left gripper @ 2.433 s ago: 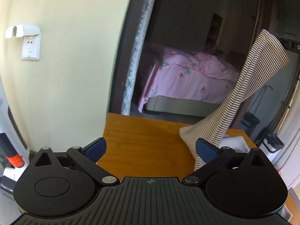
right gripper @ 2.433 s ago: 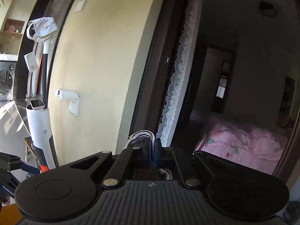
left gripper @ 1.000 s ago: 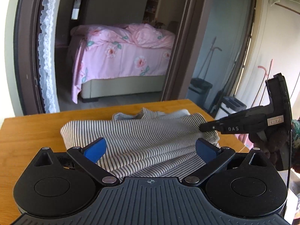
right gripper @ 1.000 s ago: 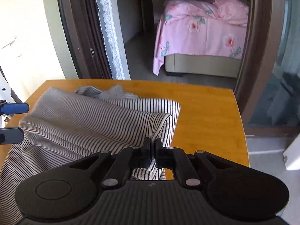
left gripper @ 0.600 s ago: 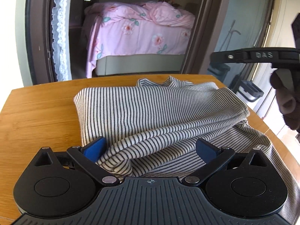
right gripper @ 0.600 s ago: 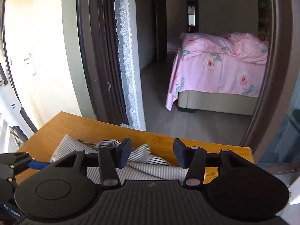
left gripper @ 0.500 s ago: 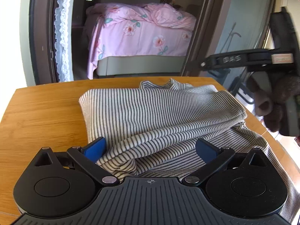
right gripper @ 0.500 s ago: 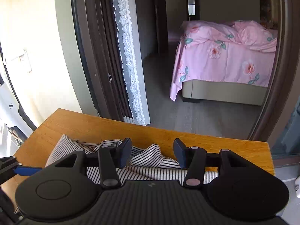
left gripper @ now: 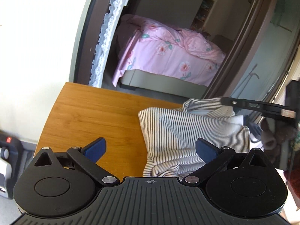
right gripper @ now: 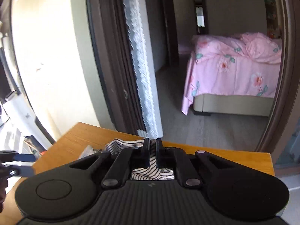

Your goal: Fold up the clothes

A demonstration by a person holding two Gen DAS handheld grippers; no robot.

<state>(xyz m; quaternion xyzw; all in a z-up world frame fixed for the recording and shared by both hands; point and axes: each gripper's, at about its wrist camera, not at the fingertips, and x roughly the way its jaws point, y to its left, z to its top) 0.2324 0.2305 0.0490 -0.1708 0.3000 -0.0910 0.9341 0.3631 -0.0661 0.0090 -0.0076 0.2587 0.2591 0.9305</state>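
Observation:
A black-and-white striped top (left gripper: 187,131) lies bunched on the right part of the wooden table (left gripper: 93,116). My left gripper (left gripper: 150,149) is open just above the table, its right pad over the cloth's near edge and its left pad over bare wood. My right gripper (right gripper: 152,146) is shut on a fold of the striped top (right gripper: 152,168) at its far collar end, raised off the table. In the left wrist view the right gripper (left gripper: 227,101) reaches in from the right and pinches that collar. The left gripper (right gripper: 25,164) shows at the left edge of the right wrist view.
Beyond the table's far edge a dark-framed doorway with a lace curtain (right gripper: 144,75) opens onto a bed with a pink flowered cover (left gripper: 168,56). A pale wall and a floor appliance (left gripper: 5,150) stand to the left. A gloved hand (left gripper: 270,140) holds the right gripper.
The right gripper opened, then shut on the top's collar end and rose. The left gripper slid left and rolled, so the top now lies to its right.

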